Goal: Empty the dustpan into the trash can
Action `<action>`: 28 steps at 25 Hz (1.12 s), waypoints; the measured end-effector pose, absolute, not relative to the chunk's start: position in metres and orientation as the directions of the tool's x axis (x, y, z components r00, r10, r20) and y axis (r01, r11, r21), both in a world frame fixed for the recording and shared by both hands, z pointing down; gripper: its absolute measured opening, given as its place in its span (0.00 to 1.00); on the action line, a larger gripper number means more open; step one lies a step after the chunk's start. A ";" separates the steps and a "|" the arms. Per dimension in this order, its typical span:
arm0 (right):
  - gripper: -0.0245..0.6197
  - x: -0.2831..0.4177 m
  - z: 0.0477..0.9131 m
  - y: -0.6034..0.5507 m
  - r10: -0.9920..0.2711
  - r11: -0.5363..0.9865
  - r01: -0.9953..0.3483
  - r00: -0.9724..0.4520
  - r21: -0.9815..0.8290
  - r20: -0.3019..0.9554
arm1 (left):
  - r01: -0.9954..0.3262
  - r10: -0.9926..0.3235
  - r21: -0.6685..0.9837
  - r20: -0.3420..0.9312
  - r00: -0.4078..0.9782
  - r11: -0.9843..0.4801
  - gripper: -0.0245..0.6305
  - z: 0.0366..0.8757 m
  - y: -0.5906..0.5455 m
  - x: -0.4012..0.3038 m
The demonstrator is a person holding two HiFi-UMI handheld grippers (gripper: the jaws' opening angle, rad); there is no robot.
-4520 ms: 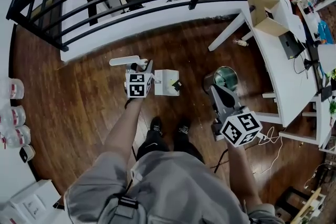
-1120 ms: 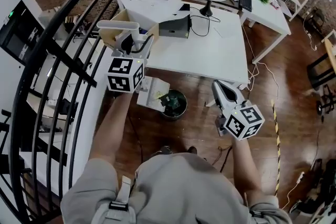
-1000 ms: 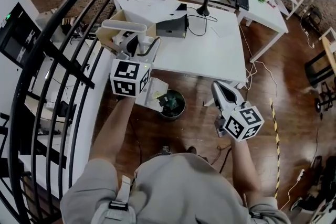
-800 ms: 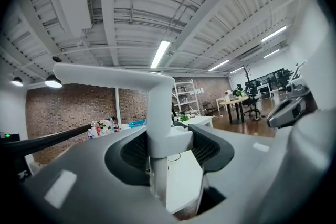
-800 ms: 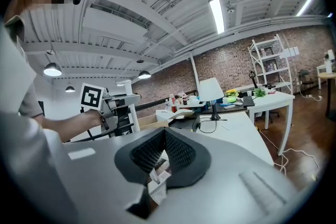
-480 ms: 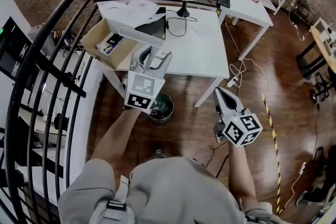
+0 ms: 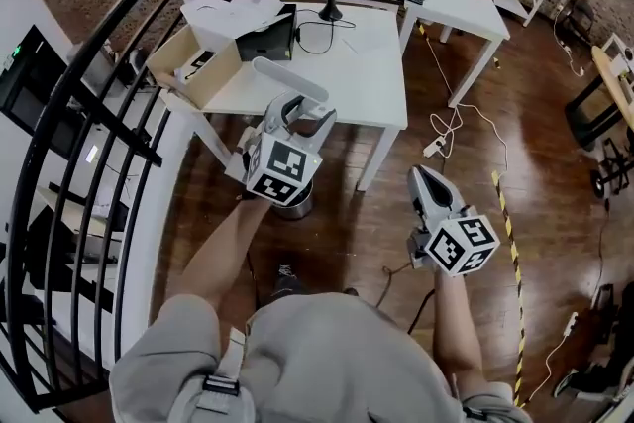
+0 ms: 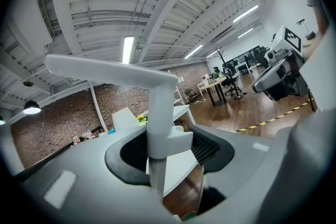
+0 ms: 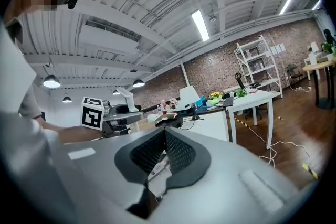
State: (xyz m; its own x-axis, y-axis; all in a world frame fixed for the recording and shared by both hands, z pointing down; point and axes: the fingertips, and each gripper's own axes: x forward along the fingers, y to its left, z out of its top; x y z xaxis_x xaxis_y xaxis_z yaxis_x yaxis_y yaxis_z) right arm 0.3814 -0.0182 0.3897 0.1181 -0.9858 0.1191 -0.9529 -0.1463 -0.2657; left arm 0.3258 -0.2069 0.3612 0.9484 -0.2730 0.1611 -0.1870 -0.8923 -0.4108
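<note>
Clamping the upright stem of the white plastic dustpan (image 8: 160, 113), my left claw (image 8: 167, 150) has a pad on each side of it; my right claw (image 9: 160, 152) is pressed together on nothing. Outward lie dark wooden floor (image 7: 347, 243), a white table (image 7: 367, 74) at the far side and black railing (image 7: 119, 131) on the left. In the head view the marker cube (image 7: 282, 171) hides the pan's tray, and only a sliver of the round metal trash can (image 7: 297, 207) peeks out beneath; neither claw view shows it clearly.

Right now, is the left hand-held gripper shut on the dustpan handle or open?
Shut on it: on the left hand-held gripper, both pads press the white dustpan handle between them.
</note>
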 end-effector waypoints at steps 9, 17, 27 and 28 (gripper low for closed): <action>0.04 0.404 0.401 0.040 -0.985 -0.151 -0.949 0.120 -0.277 0.124 | -0.167 -0.277 -0.424 0.212 0.937 -0.890 0.37 0.383 -0.168 0.348; 0.04 0.410 0.414 0.049 -0.984 -0.147 -0.940 0.107 -0.308 0.141 | -0.290 -0.378 -0.379 0.182 0.908 -0.879 0.37 0.367 -0.213 0.326; 0.04 0.348 0.397 -0.023 -0.989 -0.066 -0.954 0.024 -0.293 0.146 | -0.465 -0.509 -0.255 0.143 0.849 -0.847 0.36 0.342 -0.308 0.226; 0.04 0.338 0.397 -0.032 -0.989 -0.054 -0.955 0.011 -0.291 0.147 | -0.477 -0.517 -0.245 0.137 0.845 -0.844 0.36 0.338 -0.316 0.215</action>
State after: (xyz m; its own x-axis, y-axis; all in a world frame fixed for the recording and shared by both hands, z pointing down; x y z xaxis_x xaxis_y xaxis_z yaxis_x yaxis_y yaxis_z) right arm 0.3376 -0.0322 0.3967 0.0111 -0.9890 0.1474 -0.9553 -0.0541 -0.2907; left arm 0.2146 -0.3159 0.3385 0.8451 -0.5168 0.1367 -0.4768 -0.8443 -0.2446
